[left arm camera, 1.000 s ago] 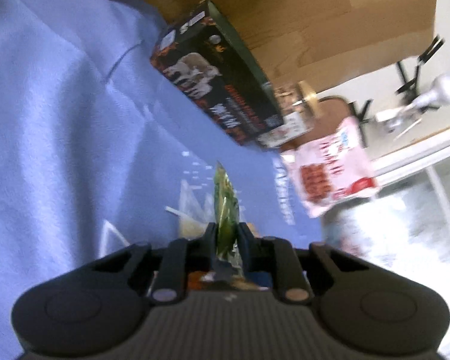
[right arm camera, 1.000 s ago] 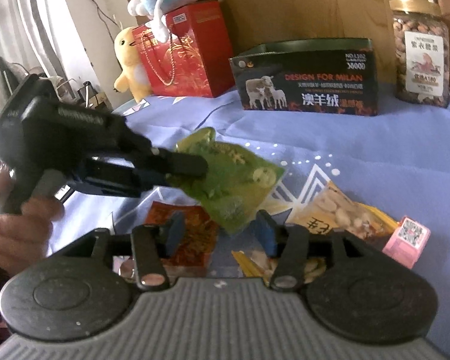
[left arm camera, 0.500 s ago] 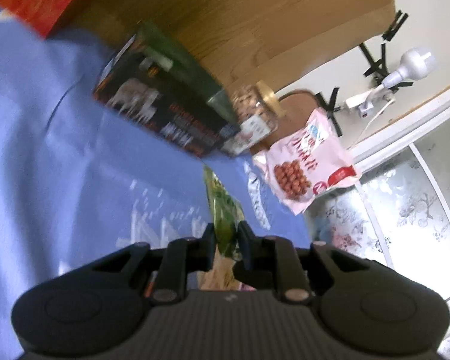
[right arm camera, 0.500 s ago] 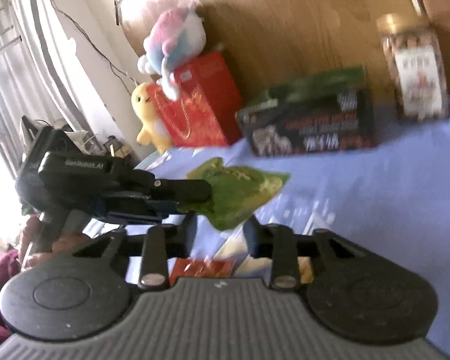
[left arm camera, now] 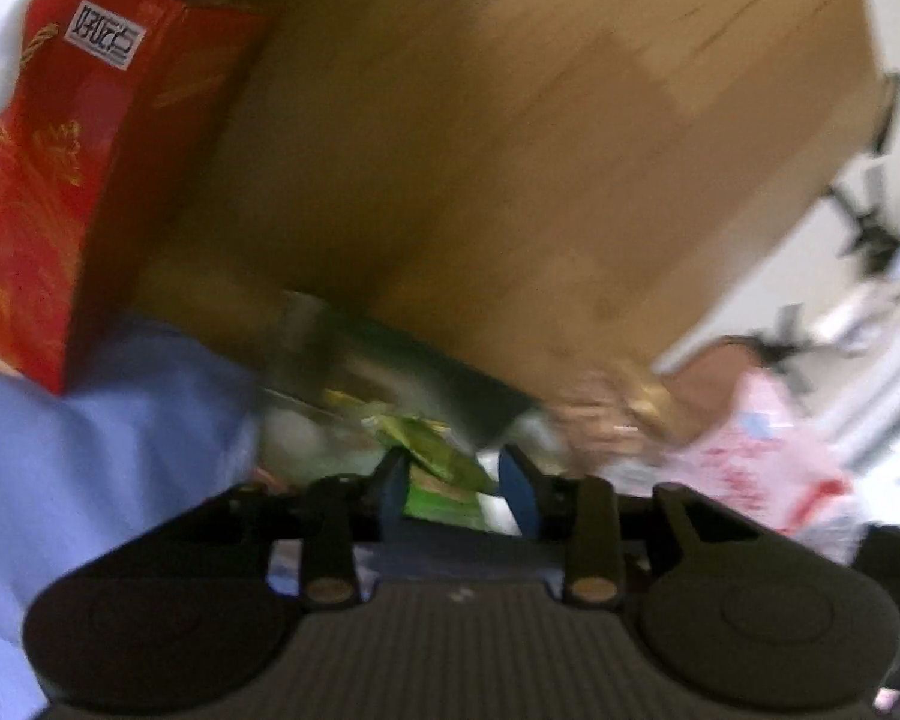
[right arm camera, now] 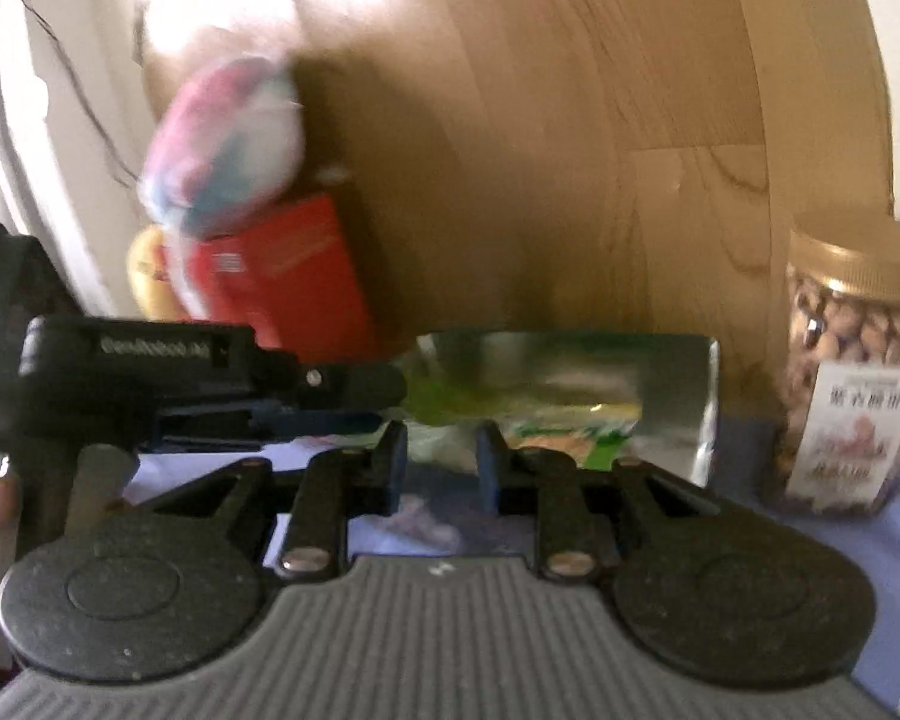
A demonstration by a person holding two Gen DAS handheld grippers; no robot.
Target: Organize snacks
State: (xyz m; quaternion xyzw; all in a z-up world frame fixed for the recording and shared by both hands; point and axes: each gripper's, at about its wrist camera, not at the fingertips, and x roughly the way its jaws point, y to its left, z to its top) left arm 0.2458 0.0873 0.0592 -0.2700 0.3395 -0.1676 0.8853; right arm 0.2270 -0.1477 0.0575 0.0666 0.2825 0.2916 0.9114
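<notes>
Where left tool (left arm camera: 455, 477) gapes, green snack packet (left arm camera: 435, 456) inside dark box (right arm camera: 678, 402) — nut jar (right arm camera: 852, 360) beside

The left gripper (right arm camera: 390, 402) body reads "GenRobot.AI"; other labels are too blurred.

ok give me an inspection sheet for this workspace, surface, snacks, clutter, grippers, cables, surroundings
Surface: blue cloth, wrinkled.
Job's things: green packet at the open-topped box, between the left gripper's fingers, grip unclear through blur; nut jar upright right of the box; pink bag blurred.
Clutter: red gift box; plush toy on top of it; yellow toy beside it.
Grippers: left gripper fingers apart, over the box; right gripper open, empty.
Cables: dark cable on the wall.
Surroundings: wood headboard; white wall.
</notes>
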